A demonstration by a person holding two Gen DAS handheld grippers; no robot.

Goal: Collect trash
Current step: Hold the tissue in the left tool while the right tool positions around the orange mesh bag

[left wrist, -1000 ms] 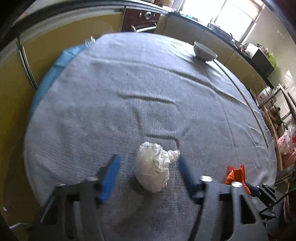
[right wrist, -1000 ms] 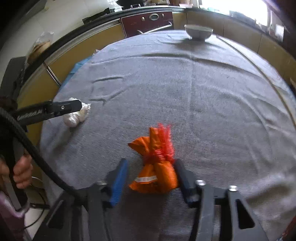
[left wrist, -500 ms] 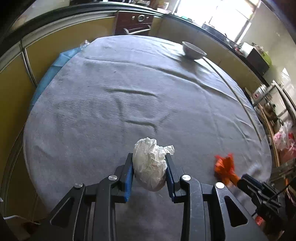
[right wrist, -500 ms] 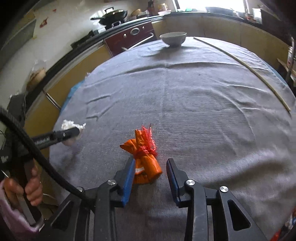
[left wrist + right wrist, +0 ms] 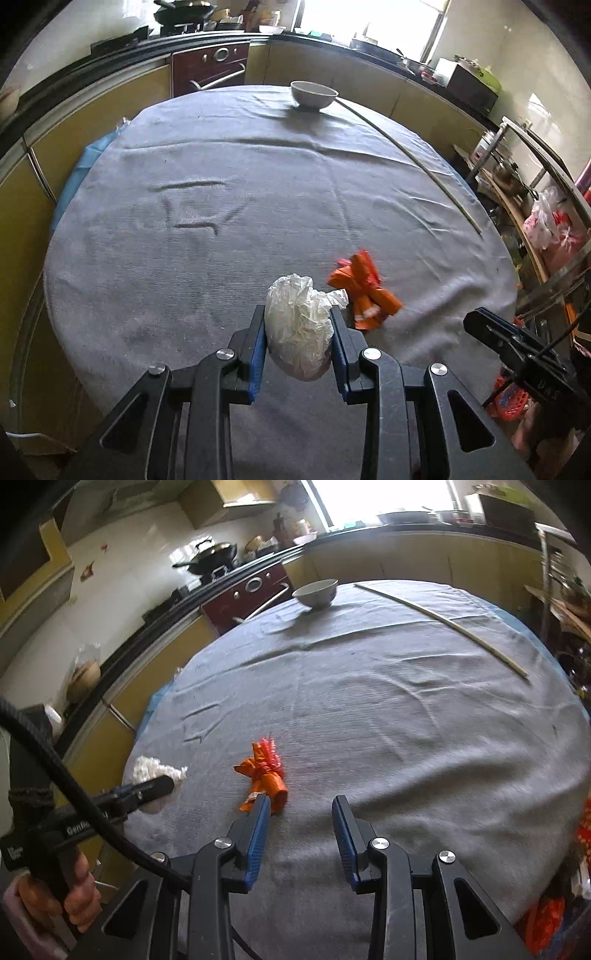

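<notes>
Hand [image 5: 77, 897] visible only from right wrist.

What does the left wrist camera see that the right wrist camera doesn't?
Only the left wrist view: pink bags on a shelf rack, and the left gripper with its jaws squeezing the white bag.

Only the right wrist view: a hand on a handle, a black cable, and the right gripper with nothing between its jaws.

Both: the orange wrapper lying on the grey cloth, the bowl and the long stick.
</notes>
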